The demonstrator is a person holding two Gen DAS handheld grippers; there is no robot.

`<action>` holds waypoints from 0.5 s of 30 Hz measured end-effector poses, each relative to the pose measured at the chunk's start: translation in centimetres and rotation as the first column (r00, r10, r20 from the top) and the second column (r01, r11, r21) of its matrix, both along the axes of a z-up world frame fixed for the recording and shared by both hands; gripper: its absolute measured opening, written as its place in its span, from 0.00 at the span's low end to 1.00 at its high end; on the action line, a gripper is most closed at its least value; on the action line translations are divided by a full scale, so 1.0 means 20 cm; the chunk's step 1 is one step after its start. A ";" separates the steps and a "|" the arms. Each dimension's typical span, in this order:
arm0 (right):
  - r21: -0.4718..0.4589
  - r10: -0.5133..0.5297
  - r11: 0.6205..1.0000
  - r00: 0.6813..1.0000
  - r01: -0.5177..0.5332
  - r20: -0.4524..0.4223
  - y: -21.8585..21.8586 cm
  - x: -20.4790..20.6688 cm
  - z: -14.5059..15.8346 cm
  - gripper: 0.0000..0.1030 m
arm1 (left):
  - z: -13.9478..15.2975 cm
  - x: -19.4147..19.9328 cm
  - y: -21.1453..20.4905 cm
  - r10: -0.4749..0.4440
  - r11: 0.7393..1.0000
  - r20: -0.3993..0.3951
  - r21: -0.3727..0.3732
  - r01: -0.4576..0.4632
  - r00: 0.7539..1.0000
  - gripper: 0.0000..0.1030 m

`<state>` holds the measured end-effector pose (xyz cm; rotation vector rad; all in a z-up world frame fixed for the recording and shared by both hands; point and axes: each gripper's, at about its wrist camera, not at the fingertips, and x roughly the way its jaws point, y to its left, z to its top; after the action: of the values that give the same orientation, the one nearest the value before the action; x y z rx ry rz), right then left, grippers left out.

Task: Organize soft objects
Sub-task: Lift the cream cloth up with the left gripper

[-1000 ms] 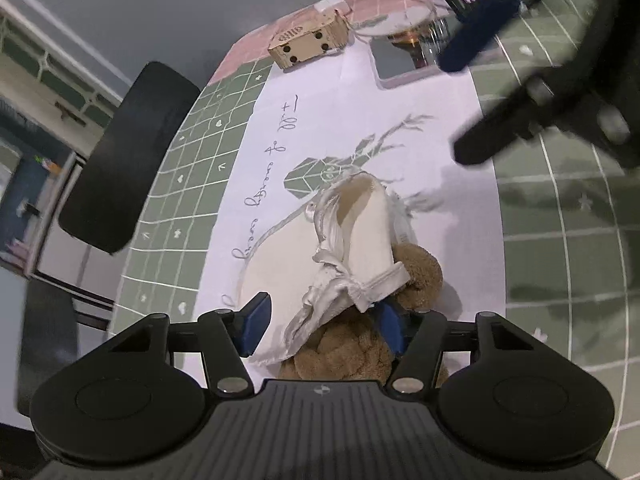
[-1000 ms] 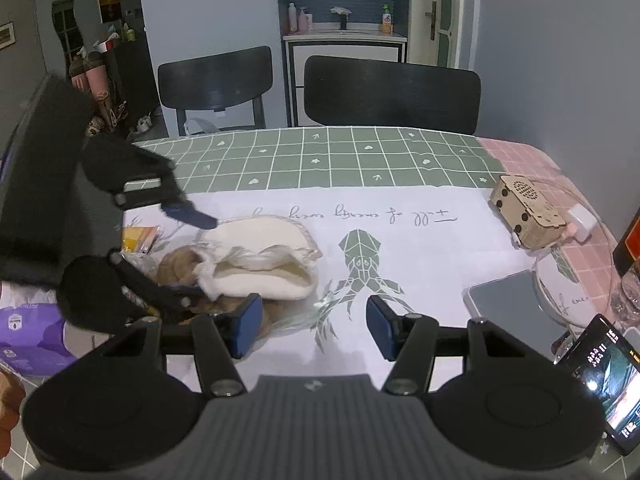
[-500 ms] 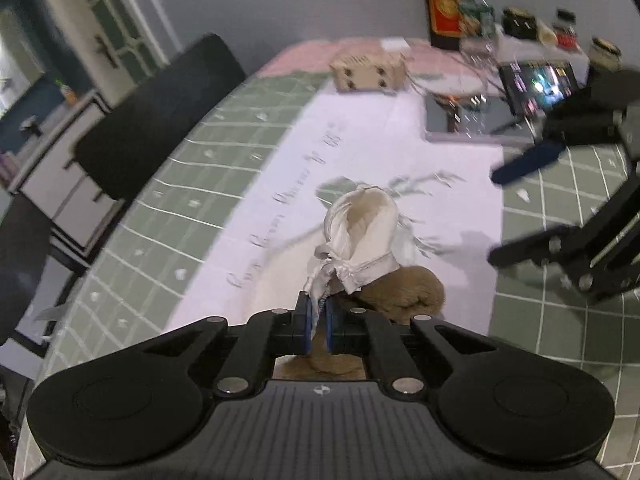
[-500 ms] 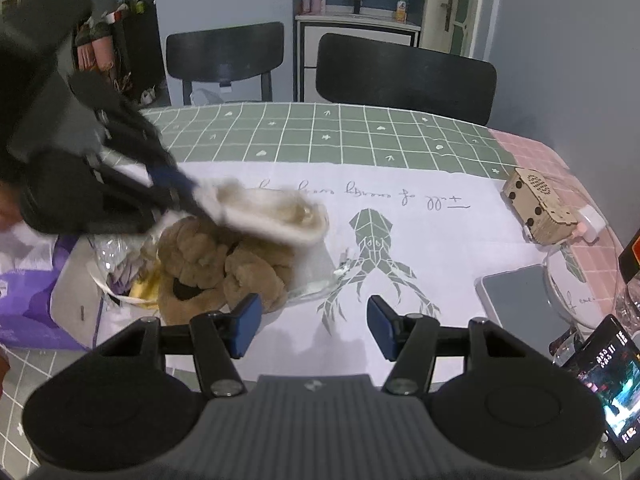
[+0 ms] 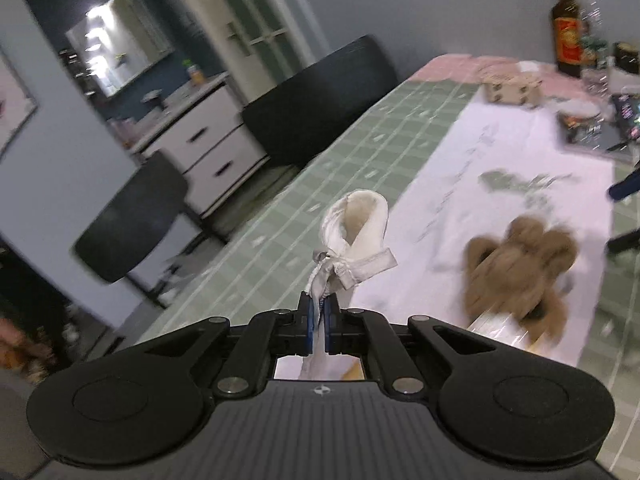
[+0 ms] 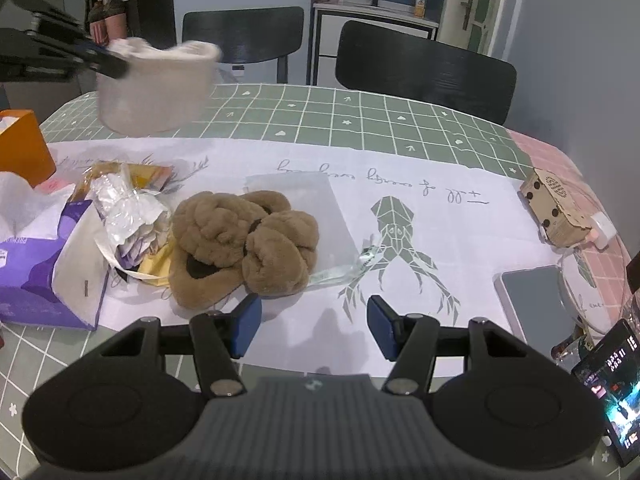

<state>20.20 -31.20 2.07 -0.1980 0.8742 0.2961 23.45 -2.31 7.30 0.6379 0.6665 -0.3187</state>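
Note:
My left gripper (image 5: 317, 322) is shut on the ribbon edge of a cream drawstring pouch (image 5: 360, 236), which hangs in the air above the table. In the right wrist view the same pouch (image 6: 154, 84) is blurred at the upper left, clamped in the left gripper (image 6: 112, 62). A brown plush toy (image 6: 244, 246) lies on the white printed cloth (image 6: 440, 216) over a clear plastic bag; it also shows as a blurred brown plush toy (image 5: 520, 268) in the left wrist view. My right gripper (image 6: 314, 324) stands open just in front of the toy, nothing between its pads.
Left of the toy lie crumpled wrappers (image 6: 124, 208), a purple tissue pack (image 6: 44, 264) and an orange box (image 6: 22, 146). A wooden box (image 6: 554, 208), a grey phone (image 6: 532, 304), a screen device (image 6: 616, 384) and a bottle (image 5: 566, 28) stand at the right. Two black chairs (image 6: 424, 74) line the far side.
The left gripper closed on the pouch's ribbon and lifted it up and to the left off the brown toy. The right gripper sank slightly toward the toy.

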 end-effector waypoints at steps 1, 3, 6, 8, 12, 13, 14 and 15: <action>-0.003 0.004 1.000 1.000 -0.004 -0.001 0.01 0.00 0.00 0.57 | 0.01 -0.02 0.06 0.017 1.000 0.004 0.006 -0.017 1.000 0.05; -0.011 0.016 1.000 1.000 -0.016 0.000 0.03 -0.01 -0.01 0.57 | 0.04 -0.07 0.17 0.052 0.999 0.015 0.014 -0.052 0.999 0.05; -0.016 0.038 0.999 0.999 -0.038 0.001 0.07 -0.02 -0.02 0.57 | 0.07 -0.21 0.30 0.073 0.997 0.036 0.018 -0.074 0.997 0.05; -0.014 0.054 0.998 0.999 -0.054 -0.002 0.09 -0.03 -0.02 0.57 | 0.10 -0.32 0.36 0.065 0.998 0.061 0.021 -0.067 0.996 0.05; -0.011 0.084 0.996 0.996 -0.084 -0.005 0.15 -0.05 -0.03 0.57 | 0.12 -0.57 0.45 0.034 0.999 0.068 -0.013 -0.034 0.997 0.05; -0.017 0.097 0.995 0.995 -0.097 -0.001 0.16 -0.06 -0.03 0.57 | 0.11 -0.64 0.47 0.028 1.000 0.068 -0.008 -0.028 0.997 0.05; -0.021 0.112 0.994 0.994 -0.112 0.007 0.18 -0.07 -0.02 0.57 | 0.10 -0.69 0.47 0.021 1.000 0.063 0.000 -0.021 0.998 0.05; -0.018 0.128 0.992 0.992 -0.128 0.013 0.20 -0.08 -0.02 0.57 | 0.09 -0.75 0.48 0.014 1.000 0.054 0.004 -0.014 0.998 0.05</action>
<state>18.55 -27.16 1.73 -0.2725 0.8513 0.4061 8.47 7.32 9.15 0.6436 0.6199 -0.2864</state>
